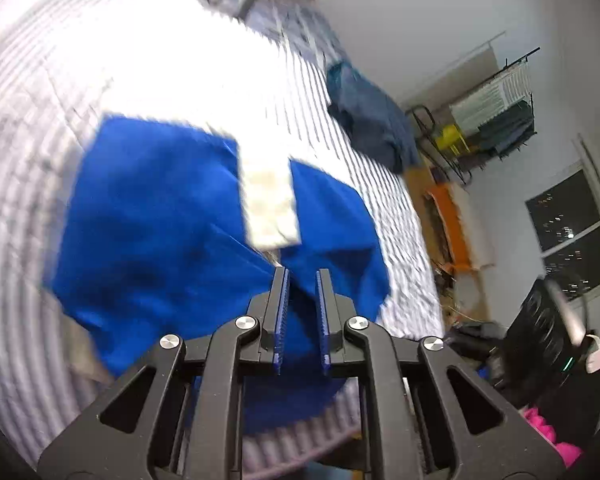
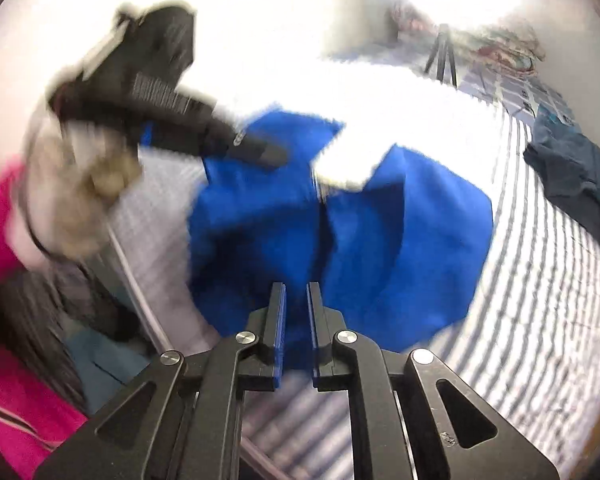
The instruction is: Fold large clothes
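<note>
Left gripper, right gripper — fingers pinched on blue garment over striped bed.

Bedroom in a home. A bed with blue-and-white striped bedding fills most of both views. Dark blue clothing lies heaped near the bed's far right edge. Beyond that edge, against the white wall, a clothes drying rack hung with laundry, and an orange piece of furniture on the floor. A window shows night-time lights outside. Patterned pillows or bedding at the head end, by the wall.
</note>
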A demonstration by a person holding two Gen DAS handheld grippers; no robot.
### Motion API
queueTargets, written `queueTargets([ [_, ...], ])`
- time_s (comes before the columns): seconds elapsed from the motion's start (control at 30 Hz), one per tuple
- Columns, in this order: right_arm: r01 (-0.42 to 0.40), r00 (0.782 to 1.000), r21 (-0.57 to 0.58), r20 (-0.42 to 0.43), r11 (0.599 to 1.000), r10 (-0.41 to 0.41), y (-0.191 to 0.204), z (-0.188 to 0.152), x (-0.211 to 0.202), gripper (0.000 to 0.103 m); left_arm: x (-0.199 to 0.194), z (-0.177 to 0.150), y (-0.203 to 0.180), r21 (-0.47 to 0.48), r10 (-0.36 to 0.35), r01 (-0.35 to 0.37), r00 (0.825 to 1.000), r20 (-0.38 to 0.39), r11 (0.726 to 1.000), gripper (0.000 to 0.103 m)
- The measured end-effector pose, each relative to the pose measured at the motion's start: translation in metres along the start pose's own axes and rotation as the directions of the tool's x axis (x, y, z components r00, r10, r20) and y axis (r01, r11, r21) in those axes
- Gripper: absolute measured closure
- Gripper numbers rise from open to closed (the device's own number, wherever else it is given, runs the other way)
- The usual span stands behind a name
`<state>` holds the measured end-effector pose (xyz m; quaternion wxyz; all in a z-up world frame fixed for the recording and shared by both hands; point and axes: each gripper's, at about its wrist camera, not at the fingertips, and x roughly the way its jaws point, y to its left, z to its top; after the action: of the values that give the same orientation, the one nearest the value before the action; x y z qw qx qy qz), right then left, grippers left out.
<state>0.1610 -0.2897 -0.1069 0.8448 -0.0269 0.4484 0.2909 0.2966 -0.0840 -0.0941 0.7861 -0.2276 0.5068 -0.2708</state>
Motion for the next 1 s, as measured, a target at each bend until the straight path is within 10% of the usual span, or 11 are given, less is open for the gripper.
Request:
queueTargets([
  [0.13, 0.000, 0.998, 0.068, 0.067, 0.998, -0.005, -0.019, 0.029, 0.018, 0.095, 0.013, 0.004, 0.029, -0.023, 0.055, -0.055, 0.998, -0.015, 0.998, 0.091],
  [0.3, 0.073, 0.997, 0.202, -0.040, 0.977, -0.066, -0.069, 0.032, 0.069, 0.095, 0.033, -0.002, 0.066, -0.040, 0.149, -0.153, 0.985, -0.082, 0.987, 0.091],
  [0.47, -0.055, 0.991, 0.498, -0.082, 0.866, 0.109, -0.130, 0.006, 0.076, 0.095, -0.002, 0.005, 0.061, -0.086, 0.087, -0.090, 0.995, -0.039, 0.992, 0.091],
  [0.57, -0.045, 0.998, 0.438, -0.012, 0.898, 0.056, -0.129, 0.023, 0.048, 0.090, -0.019, 0.029, 0.042, -0.022, 0.097, -0.096, 0.995, 0.029, 0.995, 0.091],
  [0.73, 0.140, 0.976, 0.290, 0.122, 0.947, -0.182, -0.119, 0.065, 0.030, 0.046, -0.008, 0.078, 0.030, 0.074, 0.202, -0.214, 0.969, 0.144, 0.974, 0.062],
  [1.0, 0.165, 0.984, 0.276, 0.019, 0.947, -0.177, -0.138, 0.082, 0.084, 0.049, 0.059, 0.075, 0.111, 0.088, 0.404, -0.408, 0.913, 0.054, 0.909, 0.061],
])
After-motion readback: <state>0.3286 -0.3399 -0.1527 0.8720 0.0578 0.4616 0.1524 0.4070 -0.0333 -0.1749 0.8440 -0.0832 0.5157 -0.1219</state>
